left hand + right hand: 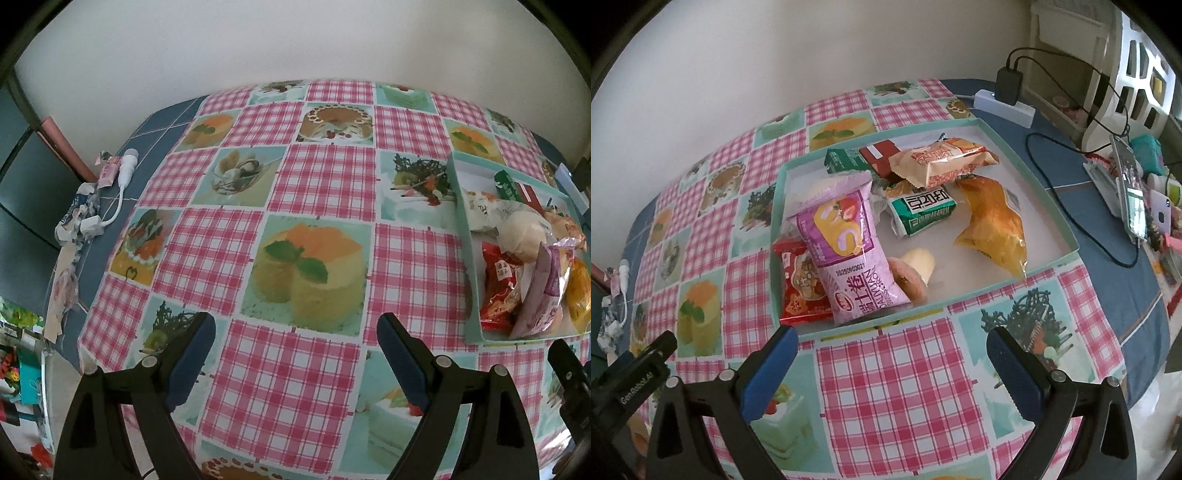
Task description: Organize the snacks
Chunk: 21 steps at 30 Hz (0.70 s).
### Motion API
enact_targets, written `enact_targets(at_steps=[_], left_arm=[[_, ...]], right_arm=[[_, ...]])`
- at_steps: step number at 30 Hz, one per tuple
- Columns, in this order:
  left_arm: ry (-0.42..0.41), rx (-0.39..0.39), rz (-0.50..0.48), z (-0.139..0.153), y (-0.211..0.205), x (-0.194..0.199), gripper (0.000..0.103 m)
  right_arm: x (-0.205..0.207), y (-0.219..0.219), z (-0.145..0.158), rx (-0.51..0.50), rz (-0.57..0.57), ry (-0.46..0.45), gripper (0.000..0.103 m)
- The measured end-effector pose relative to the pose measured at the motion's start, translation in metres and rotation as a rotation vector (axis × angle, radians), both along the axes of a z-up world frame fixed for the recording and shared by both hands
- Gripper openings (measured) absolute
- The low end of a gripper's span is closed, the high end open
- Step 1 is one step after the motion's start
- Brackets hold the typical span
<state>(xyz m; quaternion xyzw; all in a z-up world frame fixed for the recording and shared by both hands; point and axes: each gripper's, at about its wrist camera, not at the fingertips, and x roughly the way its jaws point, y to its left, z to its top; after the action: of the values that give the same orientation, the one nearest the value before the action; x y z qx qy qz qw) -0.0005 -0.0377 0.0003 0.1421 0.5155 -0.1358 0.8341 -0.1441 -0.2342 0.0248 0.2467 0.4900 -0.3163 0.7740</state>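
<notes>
Above the bench [886,387], the right gripper [890,354] and left gripper [295,339] both stand wide open and empty. The snacks are heaped in the tray [1067,236]; the upright purple packet [849,251] leans on its neighbours, so a careless grasp could topple it or snag the red packet [798,284] beneath.

A shallow pale-green cardboard box [1067,236] sits on the counter, holding jumbled snack packets: a purple roll-cake packet [846,243] overlapping a red packet [798,284], green packets [919,214], orange ones [945,162].

Left claw [295,332] tilted steeply downward, jaws wide apart, empty, right claw [892,347] likewise
</notes>
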Motion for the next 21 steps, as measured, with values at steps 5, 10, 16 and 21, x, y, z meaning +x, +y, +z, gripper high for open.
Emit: enact_targets(at_steps=[5,10,16,21], left_arm=[[0.002,0.000,-0.005,-0.0003,-0.0004,-0.0002,0.090],[0.007,0.004,-0.014,-0.0019,-0.0023,-0.0005,0.090],[0.017,0.000,-0.030,-0.0028,-0.0030,0.0006,0.090],[0.020,-0.011,-0.039,-0.0017,-0.0038,0.0006,0.090]], right_arm=[[0.0003,0.0006,0.0004,-0.009,0.003,0.003,0.103],[0.0020,0.0000,0.0003,-0.014,0.009,0.008,0.103],[0.0040,0.0004,0.0010,-0.019,0.015,0.013,0.103],[0.0056,0.0008,0.0003,-0.020,0.025,0.020,0.103]])
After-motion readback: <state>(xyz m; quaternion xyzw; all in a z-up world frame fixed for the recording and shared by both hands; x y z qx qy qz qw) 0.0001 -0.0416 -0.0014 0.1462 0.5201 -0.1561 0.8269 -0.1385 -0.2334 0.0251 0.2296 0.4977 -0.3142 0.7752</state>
